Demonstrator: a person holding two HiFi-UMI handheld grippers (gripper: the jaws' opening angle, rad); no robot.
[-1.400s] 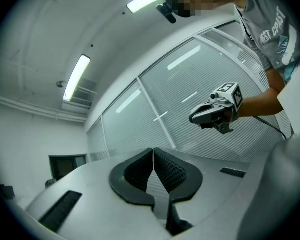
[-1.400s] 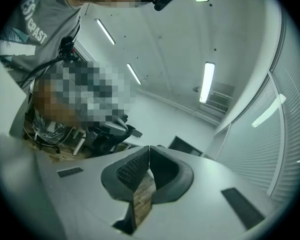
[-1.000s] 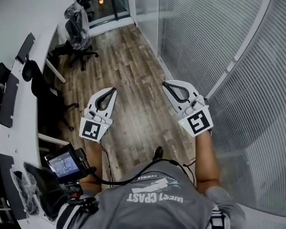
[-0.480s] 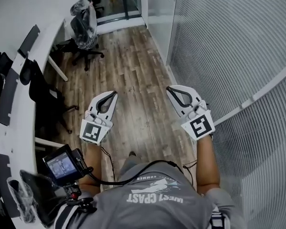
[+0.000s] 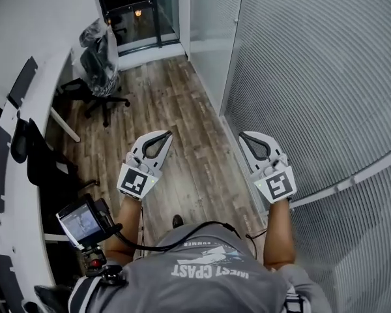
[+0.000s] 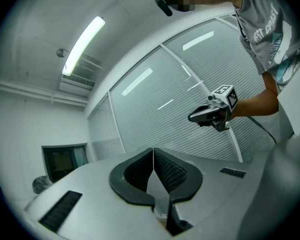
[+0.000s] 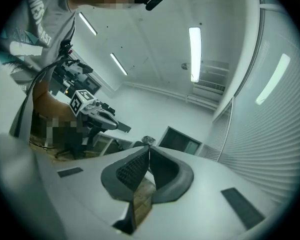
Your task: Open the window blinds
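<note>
Rightward, window blinds (image 5: 313,77): slats (image 5: 352,116) horizontal, closed.

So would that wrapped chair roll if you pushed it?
Probably: the chair stands on a star base, likely with casters, on a smooth wood floor. Its plastic wrap looks loose, so it would likely slip and crinkle under a grip.

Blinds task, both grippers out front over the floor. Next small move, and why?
Probably swing the right gripper toward the blinds. It is the nearer one, the slats beside it look closed, and it points along the wooden floor rather than at them. Both it and the left gripper are shut on nothing; no wand or cord shows yet.
</note>
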